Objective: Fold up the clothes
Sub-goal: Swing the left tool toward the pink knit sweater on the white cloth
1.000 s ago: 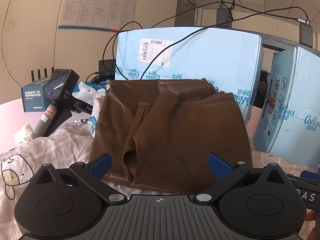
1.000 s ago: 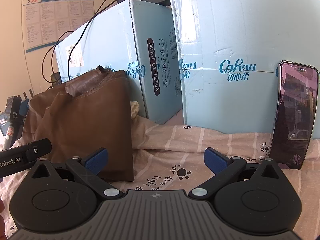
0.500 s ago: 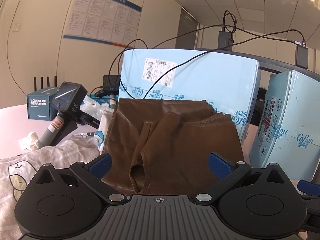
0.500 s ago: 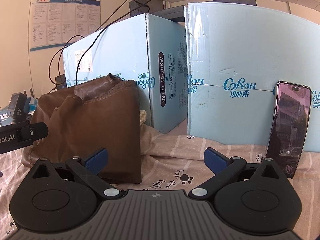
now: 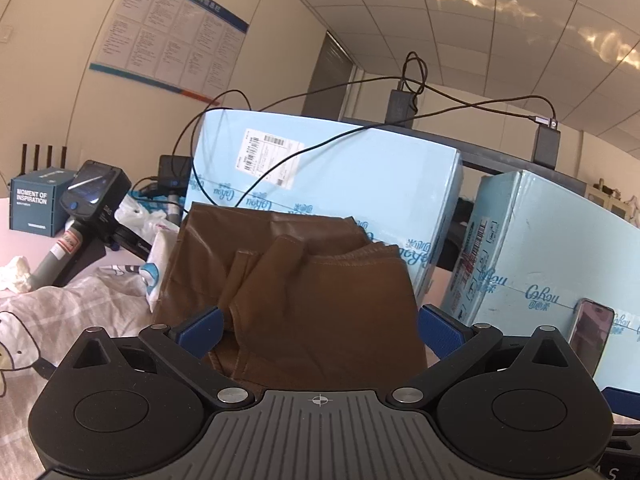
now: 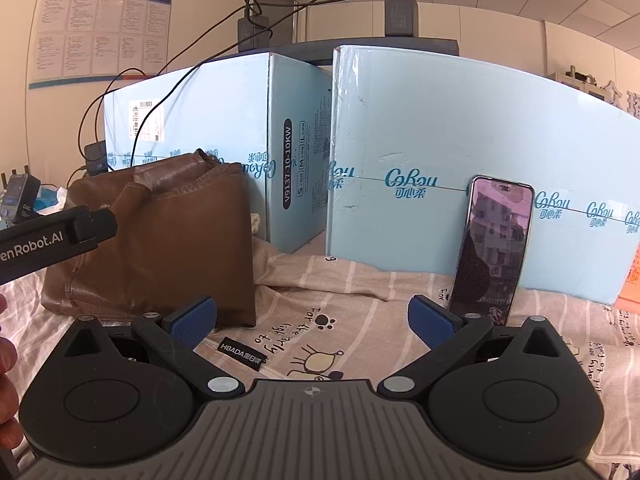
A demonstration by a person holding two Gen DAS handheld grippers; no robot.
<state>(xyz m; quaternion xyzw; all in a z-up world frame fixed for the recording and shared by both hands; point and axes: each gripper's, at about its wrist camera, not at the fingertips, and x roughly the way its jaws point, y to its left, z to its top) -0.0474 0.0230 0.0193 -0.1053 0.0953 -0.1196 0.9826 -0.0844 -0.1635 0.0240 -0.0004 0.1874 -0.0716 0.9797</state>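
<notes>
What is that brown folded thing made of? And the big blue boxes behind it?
The brown garment looks like leather or faux leather: smooth, slightly shiny, stitched seams. I cannot tell which. The blue boxes look like printed cardboard, matte, with creased surfaces and a paper label.

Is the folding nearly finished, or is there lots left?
The brown garment already looks folded, lying in front of the blue boxes. Nothing is in hand: the left tongs and right tongs are both open and empty. The printed striped cloth still lies spread out, possibly next.
</notes>
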